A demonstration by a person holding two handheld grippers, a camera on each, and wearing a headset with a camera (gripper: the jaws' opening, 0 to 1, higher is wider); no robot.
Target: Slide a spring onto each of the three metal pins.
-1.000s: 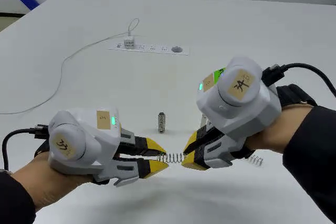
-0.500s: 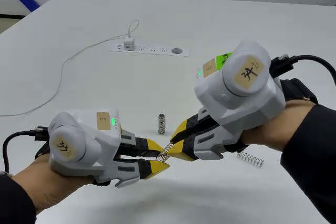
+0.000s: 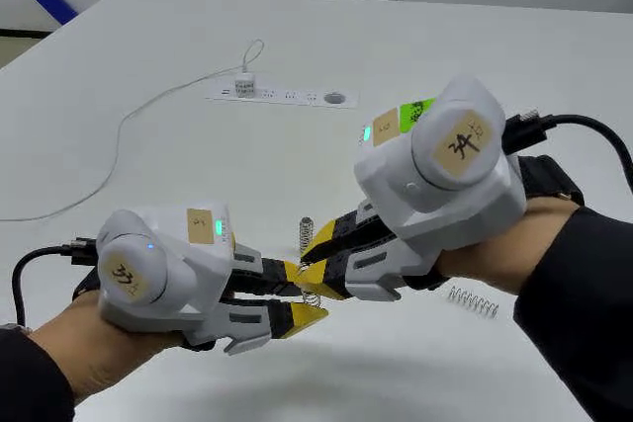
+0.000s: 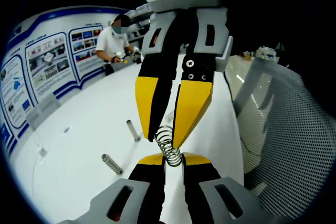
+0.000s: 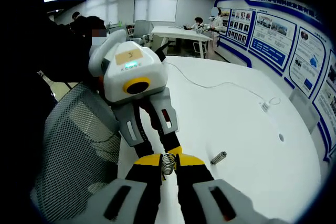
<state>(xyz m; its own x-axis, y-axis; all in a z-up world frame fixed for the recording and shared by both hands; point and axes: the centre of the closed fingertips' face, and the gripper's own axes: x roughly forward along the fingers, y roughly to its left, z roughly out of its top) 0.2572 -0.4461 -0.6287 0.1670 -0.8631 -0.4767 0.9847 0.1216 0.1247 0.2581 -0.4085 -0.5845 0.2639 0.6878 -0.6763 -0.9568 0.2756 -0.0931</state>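
A short spring (image 3: 311,295) is pinched between both grippers above the white table (image 3: 198,165). My left gripper (image 3: 305,303) is shut on its lower end, seen close up in the left gripper view as the spring (image 4: 168,146) rising from my left gripper (image 4: 168,160). My right gripper (image 3: 309,264) meets it tip to tip and is shut on the other end of the spring (image 5: 168,162). A pin wearing a spring (image 3: 306,231) stands just behind the tips. A bare pin (image 4: 133,130) stands further off. A loose spring (image 3: 472,300) lies under the right hand.
A white power strip (image 3: 287,94) with a plugged-in cable (image 3: 129,116) lies at the back of the table. A mesh chair back (image 4: 283,129) stands beside the bench, and a person (image 4: 113,45) works at another table.
My right gripper has moved left and tilted over the left gripper's tips. The spring, stretched level between the two grippers a second ago, is now short and steep between them.
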